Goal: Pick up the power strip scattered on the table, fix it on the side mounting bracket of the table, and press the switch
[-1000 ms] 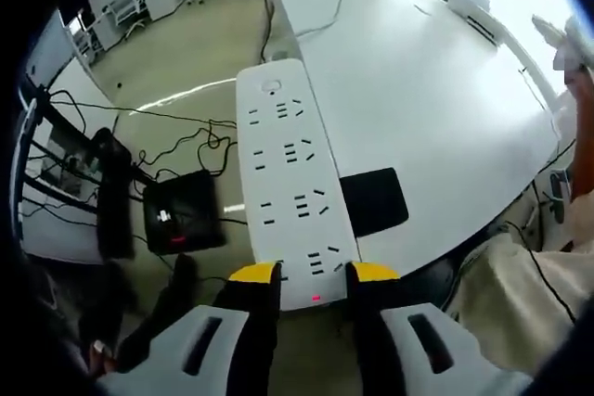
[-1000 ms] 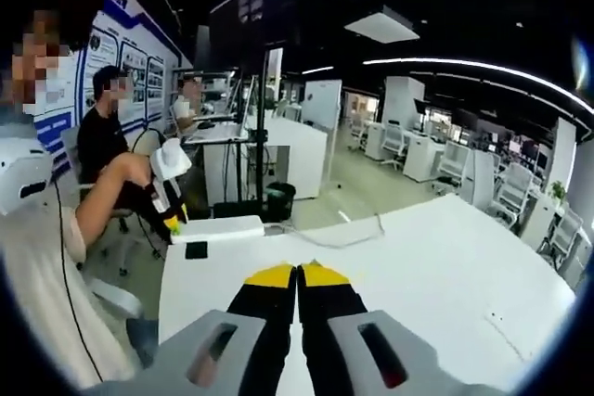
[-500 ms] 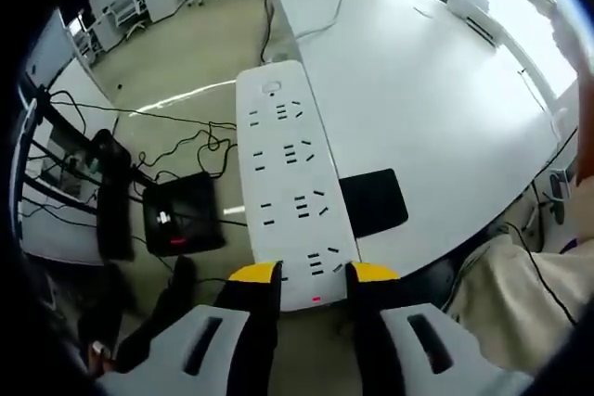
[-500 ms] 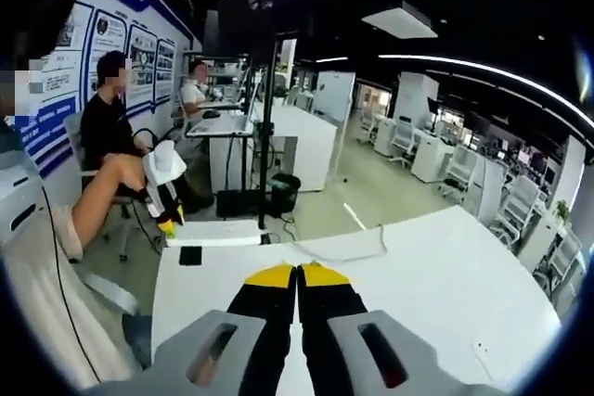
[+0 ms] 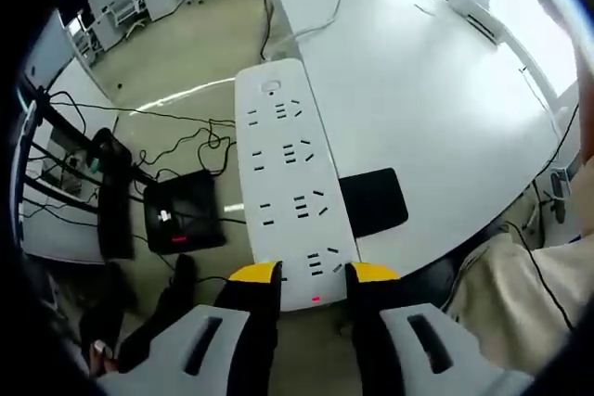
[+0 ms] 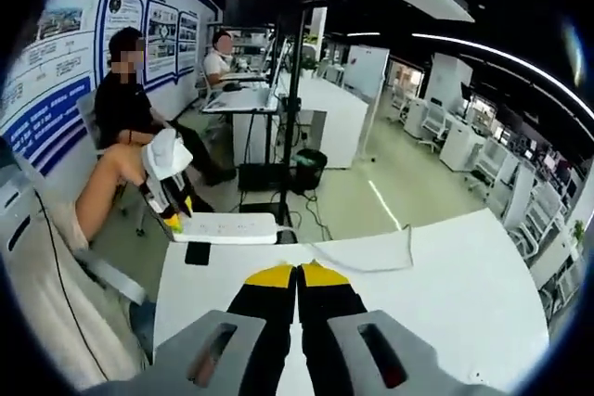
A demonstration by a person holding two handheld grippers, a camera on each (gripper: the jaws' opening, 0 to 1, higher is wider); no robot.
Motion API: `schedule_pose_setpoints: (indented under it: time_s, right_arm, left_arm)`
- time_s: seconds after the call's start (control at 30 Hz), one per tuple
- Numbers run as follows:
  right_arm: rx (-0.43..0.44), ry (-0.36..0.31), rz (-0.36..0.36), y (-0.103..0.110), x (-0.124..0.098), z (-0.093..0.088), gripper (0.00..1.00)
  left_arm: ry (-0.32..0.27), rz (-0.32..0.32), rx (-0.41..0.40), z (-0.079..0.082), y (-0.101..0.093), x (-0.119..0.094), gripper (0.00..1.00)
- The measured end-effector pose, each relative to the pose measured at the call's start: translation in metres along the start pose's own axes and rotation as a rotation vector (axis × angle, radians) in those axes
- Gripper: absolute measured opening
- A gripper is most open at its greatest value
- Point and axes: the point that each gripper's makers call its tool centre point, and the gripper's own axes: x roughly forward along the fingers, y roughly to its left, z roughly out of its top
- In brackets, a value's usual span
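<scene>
In the left gripper view, the left gripper (image 5: 314,273) has its two yellow-tipped jaws closed on the near end of the white power strip (image 5: 291,178), one jaw on each long side. A small red light (image 5: 316,299) shows on the strip just between the jaw tips. The strip runs away from the gripper along the edge of the white table (image 5: 436,99), with four groups of sockets on its top face and a round mark, probably the switch (image 5: 270,86), at the far end. A black flat pad (image 5: 373,201) lies on the table, touching or just beside the strip's right side. The strip's white cable (image 5: 288,8) goes from the far end over the table and makes a loop. Beside the table, on the floor, there are a black box (image 5: 181,213) with a small red light and several loose black wires (image 5: 186,136).

In the right gripper view, the right gripper (image 6: 298,277) is held above the white table (image 6: 445,294) with its jaws pressed together and nothing between them. Further away, at the far left edge of the table, the left gripper (image 6: 167,183) holds the power strip (image 6: 230,226), and the black pad (image 6: 197,252) lies near it. Behind, two people sit at desks (image 6: 251,104) in an office room
</scene>
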Motion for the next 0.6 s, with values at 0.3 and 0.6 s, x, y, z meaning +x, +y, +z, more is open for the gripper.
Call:
schedule_pose_setpoints:
  time_s: [0.3,0.6]
  right_arm:
    - [-0.033,0.092,0.099,0.023,0.041,0.010,0.00]
    - [-0.072,0.168,0.155,0.040,0.080,0.022,0.00]
  left_arm:
    - [0.011,0.002,-0.003,0.001,0.001,0.001,0.33]
    - [0.015,-0.002,0.002,0.001,0.001,0.001,0.33]
